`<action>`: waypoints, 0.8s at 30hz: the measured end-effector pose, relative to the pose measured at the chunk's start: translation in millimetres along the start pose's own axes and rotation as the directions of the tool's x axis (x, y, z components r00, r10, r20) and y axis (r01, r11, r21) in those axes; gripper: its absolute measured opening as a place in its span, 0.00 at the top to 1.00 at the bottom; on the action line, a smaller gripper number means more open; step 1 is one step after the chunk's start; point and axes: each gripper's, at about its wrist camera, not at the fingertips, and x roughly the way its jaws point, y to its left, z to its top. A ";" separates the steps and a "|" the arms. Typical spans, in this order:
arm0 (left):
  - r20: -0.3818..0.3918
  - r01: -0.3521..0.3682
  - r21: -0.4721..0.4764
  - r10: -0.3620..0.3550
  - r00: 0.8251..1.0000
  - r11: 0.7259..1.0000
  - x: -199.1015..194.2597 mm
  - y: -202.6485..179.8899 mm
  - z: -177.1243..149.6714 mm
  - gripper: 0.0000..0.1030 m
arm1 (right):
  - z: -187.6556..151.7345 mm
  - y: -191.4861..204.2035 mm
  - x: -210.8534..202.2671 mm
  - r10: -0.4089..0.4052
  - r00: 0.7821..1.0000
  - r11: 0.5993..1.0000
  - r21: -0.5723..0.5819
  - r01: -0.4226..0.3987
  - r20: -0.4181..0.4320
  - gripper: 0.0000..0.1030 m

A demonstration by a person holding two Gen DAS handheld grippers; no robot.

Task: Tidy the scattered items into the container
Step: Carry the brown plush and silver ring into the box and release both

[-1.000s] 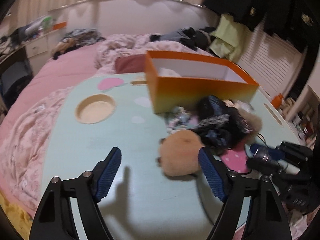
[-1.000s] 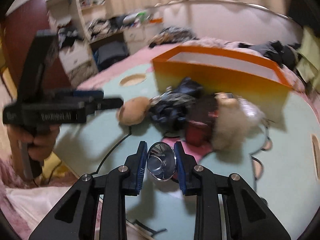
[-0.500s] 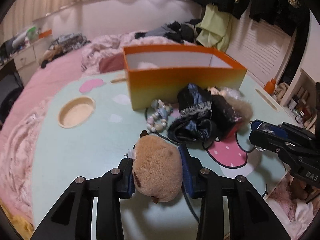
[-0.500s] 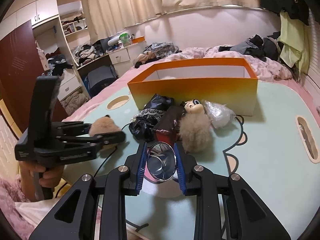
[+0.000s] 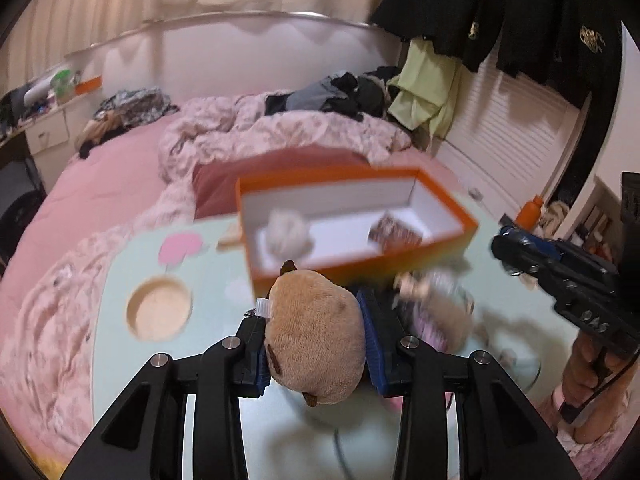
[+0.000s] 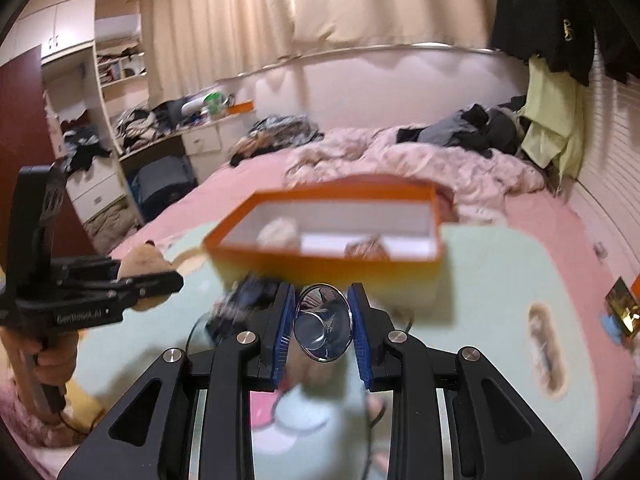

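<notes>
right gripper [image 6: 322, 330]: blue pads clamp a shiny metal cup [image 6: 322, 328]
orange box [image 6: 328, 268]: beyond the cup, open, items inside
left gripper [image 6: 160, 280]: holds tan plush [image 6: 140, 264]

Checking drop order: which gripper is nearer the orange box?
Too close to call. Left gripper, holding the brown plush, and right gripper, holding the shiny cup, both sit short of the orange box, neither over it.

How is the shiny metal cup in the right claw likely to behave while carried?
The metal cup looks stiff and probably slippery: polished, tapered walls between flat blue pads. Pinched sideways, it might twist or slide forward. Set down sideways, it would likely roll.
</notes>
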 end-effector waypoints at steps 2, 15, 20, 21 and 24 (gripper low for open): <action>-0.006 0.027 -0.011 -0.027 1.000 1.000 11.2 -2.8 25.5 0.65 | 21.2 -7.3 13.4 -0.027 1.000 1.000 -0.002 0.027 -0.010 0.72; -0.229 -0.027 -0.064 0.011 0.973 0.998 128.5 0.4 73.6 0.65 | 67.9 -63.2 119.7 -0.014 0.974 0.985 0.165 0.053 -0.228 0.72; -0.241 -0.022 -0.063 0.006 0.971 0.998 137.3 -1.2 72.0 0.52 | 70.9 -73.9 124.9 -0.033 0.972 0.981 0.176 0.075 -0.231 0.71; -0.238 -0.022 -0.058 0.008 0.971 0.998 136.4 -1.9 71.5 0.44 | 70.7 -74.2 123.8 -0.031 0.973 0.982 0.176 0.072 -0.227 0.71; -0.192 -0.021 -0.056 0.009 0.981 0.998 124.8 -1.3 70.8 0.30 | 71.3 -74.2 118.8 0.017 0.979 0.979 0.203 0.025 -0.201 0.66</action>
